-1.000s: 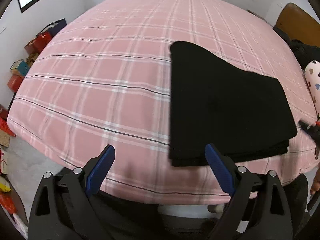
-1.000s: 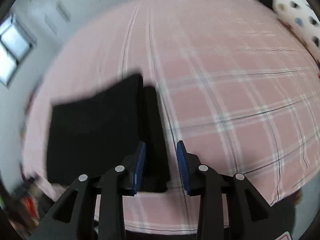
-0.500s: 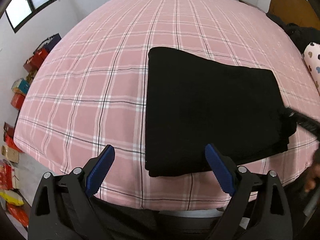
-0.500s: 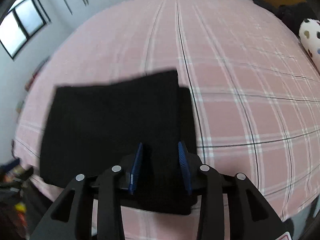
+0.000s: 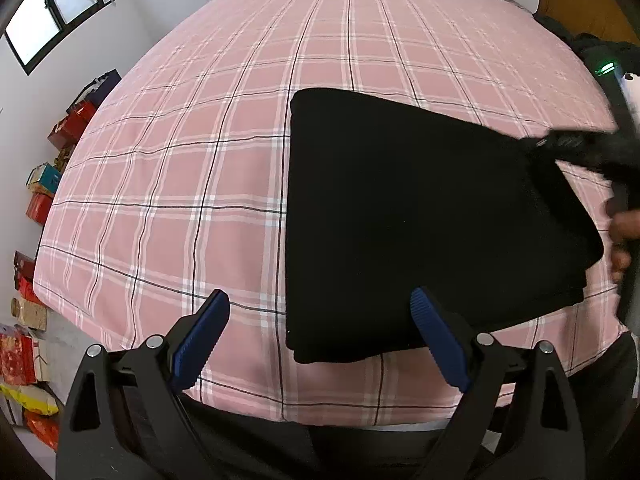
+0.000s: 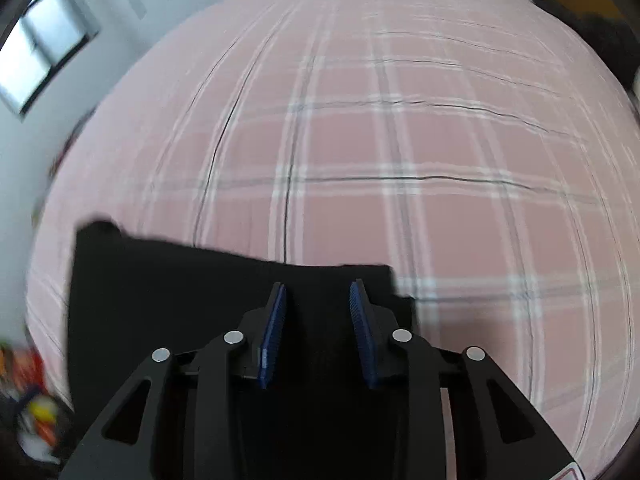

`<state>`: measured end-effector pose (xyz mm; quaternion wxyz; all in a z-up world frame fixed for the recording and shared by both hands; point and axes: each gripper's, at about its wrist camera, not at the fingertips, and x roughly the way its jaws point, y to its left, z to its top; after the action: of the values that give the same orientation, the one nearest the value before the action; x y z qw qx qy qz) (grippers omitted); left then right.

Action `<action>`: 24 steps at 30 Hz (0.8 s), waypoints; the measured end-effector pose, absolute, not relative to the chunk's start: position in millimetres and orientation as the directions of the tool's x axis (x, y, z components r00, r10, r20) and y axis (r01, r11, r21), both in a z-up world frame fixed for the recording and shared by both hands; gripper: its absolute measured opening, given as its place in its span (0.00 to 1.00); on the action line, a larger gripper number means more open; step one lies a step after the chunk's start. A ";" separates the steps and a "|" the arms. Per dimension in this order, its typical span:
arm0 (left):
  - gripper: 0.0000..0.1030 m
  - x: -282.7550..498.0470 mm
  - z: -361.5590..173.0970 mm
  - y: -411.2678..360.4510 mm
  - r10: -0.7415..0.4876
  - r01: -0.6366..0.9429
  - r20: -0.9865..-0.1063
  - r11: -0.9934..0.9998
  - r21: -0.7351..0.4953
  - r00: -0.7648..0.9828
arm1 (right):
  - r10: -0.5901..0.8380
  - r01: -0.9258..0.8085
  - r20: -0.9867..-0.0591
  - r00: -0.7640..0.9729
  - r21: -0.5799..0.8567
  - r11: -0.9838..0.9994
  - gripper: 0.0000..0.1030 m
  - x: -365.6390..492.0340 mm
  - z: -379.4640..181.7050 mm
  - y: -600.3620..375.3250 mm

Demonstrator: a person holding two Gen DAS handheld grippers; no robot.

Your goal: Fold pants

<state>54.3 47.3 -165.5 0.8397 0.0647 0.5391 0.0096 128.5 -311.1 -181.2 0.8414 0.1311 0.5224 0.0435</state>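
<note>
The pants [image 5: 420, 224] lie folded into a flat black stack at the bed's [image 5: 200, 160] near edge; left tongs [image 5: 320, 344] spread wide, empty, right tongs [image 6: 318, 332] partly parted over them, gripping nothing, seemingly finished

The left gripper [image 5: 318, 336] has its two blue-padded fingers spread wide apart, holding nothing. The right gripper [image 6: 318, 334] has its fingers parted by a narrow gap, with nothing between them. In the left camera view, the right gripper appears blurred at the right edge, held by a hand [image 5: 622, 240].
</note>
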 end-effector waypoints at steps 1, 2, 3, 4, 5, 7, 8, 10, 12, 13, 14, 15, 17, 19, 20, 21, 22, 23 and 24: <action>0.87 54.9 -167.4 48.2 0.086 0.053 -0.906 0.992 0.118 0.414 | 0.227 0.057 -0.846 0.483 0.289 0.956 0.33 115.3 -170.0 -315.0; 0.87 55.8 -169.1 49.1 0.082 0.052 -0.909 0.992 0.113 0.409 | 0.249 0.041 -0.824 0.510 0.312 0.949 0.34 96.2 -160.1 -319.2; 0.87 57.0 -170.8 50.1 0.074 0.051 -0.912 0.993 0.103 0.404 | 0.256 0.040 -0.816 0.518 0.322 0.946 0.34 76.3 -155.9 -324.7; 0.87 57.5 -171.7 51.0 0.068 0.049 -0.914 0.994 0.095 0.401 | 0.264 0.043 -0.815 0.516 0.333 0.942 0.35 62.5 -158.1 -331.1; 0.87 58.1 -173.0 51.9 0.064 0.047 -0.916 0.995 0.090 0.397 | 0.276 0.063 -0.824 0.495 0.351 0.934 0.35 40.5 -165.3 -339.9; 0.87 57.9 -176.1 55.7 0.056 0.039 -0.922 0.996 0.076 0.384 | 0.275 0.095 -0.840 0.467 0.357 0.929 0.35 19.2 -178.7 -340.8; 0.87 57.1 -176.6 56.8 0.053 0.036 -0.923 0.997 0.072 0.382 | 0.287 0.098 -0.845 0.451 0.366 0.925 0.35 8.8 -187.0 -343.0; 0.87 54.2 -177.1 58.5 0.050 0.036 -0.922 0.997 0.069 0.385 | 0.296 0.084 -0.848 0.440 0.367 0.926 0.36 -0.2 -196.6 -343.2; 0.88 52.9 -178.9 58.4 0.062 0.033 -0.923 0.996 0.080 0.379 | 0.341 0.079 -0.840 0.423 0.409 0.909 0.39 -1.7 -204.9 -338.0; 0.88 52.9 -180.0 58.3 0.062 0.033 -0.926 0.996 0.080 0.373 | 0.357 0.079 -0.837 0.414 0.424 0.902 0.41 2.5 -207.1 -332.5; 0.88 52.8 -180.2 58.7 0.062 0.031 -0.927 0.996 0.079 0.370 | 0.353 0.096 -0.841 0.411 0.424 0.900 0.42 4.8 -210.8 -331.2; 0.88 52.5 -179.5 59.0 0.058 0.028 -0.927 0.997 0.074 0.370 | 0.349 0.103 -0.843 0.409 0.423 0.900 0.41 4.6 -212.2 -330.8; 0.88 51.4 -177.3 58.9 0.055 0.029 -0.927 0.997 0.070 0.371 | 0.373 0.083 -0.822 0.430 0.448 0.890 0.14 4.7 -201.4 -331.7; 0.88 51.0 -173.9 59.5 0.057 0.032 -0.925 0.997 0.075 0.376 | 0.392 0.060 -0.803 0.449 0.465 0.883 0.12 1.3 -184.7 -336.3; 0.88 50.9 -172.2 60.3 0.057 0.034 -0.923 0.997 0.075 0.380 | 0.381 0.040 -0.805 0.455 0.446 0.894 0.11 -5.2 -175.5 -336.4; 0.89 51.0 -170.4 62.0 0.056 0.032 -0.921 0.997 0.073 0.386 | 0.371 0.026 -0.812 0.451 0.428 0.904 0.12 -9.5 -173.3 -334.0; 0.90 51.5 -170.5 63.3 0.054 0.029 -0.920 0.997 0.071 0.387 | 0.366 0.025 -0.822 0.436 0.417 0.909 0.11 -12.8 -177.5 -333.6; 0.91 52.6 -171.2 64.5 0.050 0.028 -0.921 0.997 0.065 0.388 | 0.358 0.032 -0.844 0.399 0.403 0.915 0.12 -14.5 -195.3 -334.6; 0.91 54.7 -173.5 65.5 0.043 0.024 -0.923 0.998 0.057 0.381 | 0.349 0.034 -0.859 0.375 0.389 0.921 0.14 -8.3 -209.7 -334.1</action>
<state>54.7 65.5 -173.5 0.8305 0.0302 0.5562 0.0059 -8.3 -334.1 -209.7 0.8107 0.1740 0.5505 0.0970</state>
